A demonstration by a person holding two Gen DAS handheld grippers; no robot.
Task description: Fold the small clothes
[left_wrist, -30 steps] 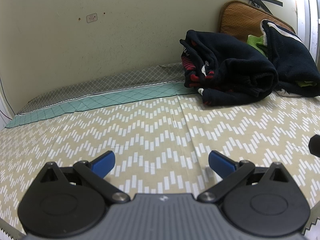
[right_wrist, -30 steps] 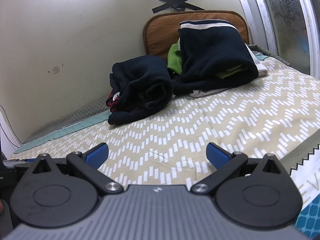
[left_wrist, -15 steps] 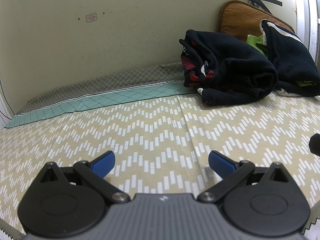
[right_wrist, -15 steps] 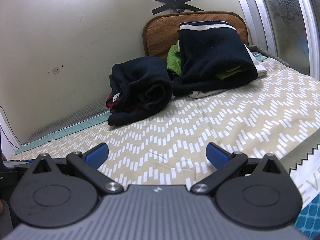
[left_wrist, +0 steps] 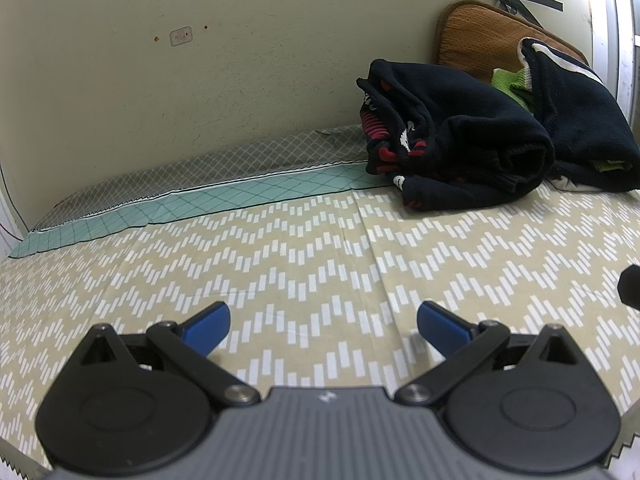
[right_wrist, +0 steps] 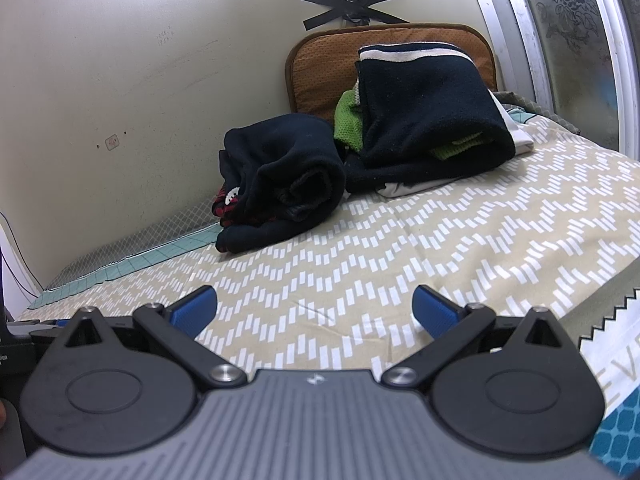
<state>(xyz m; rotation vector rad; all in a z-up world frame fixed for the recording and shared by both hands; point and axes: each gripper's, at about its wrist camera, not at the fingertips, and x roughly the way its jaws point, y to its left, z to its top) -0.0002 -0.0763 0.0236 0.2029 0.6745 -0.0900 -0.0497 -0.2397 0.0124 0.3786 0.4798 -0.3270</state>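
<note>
Patterned sheet [left_wrist: 304, 240]; frosted window [right_wrist: 568, 40] only right view; grippers [left_wrist: 323, 322] [right_wrist: 314, 306] agape.

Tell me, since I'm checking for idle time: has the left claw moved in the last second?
No. The left claw sits at the same spot against the dark sweater.

Two grippers are counted, the left gripper [left_wrist: 323, 322] and the right gripper [right_wrist: 314, 306], each with two blue fingertips [left_wrist: 208, 322] spread wide with nothing between them. Ahead of the fingers, two heaps of clothing are seen: one rolled dark bundle [right_wrist: 282, 192] with red and white trim, and one folded pile [right_wrist: 430, 128] beyond and right of it. In that pile at least three garments may be counted, dark, green and white, though the layers are partly hidden. One brown cushion [right_wrist: 320, 68] is propped behind the heaps. One zigzag-patterned sheet [left_wrist: 320, 248] is spread beneath the fingers.
</note>
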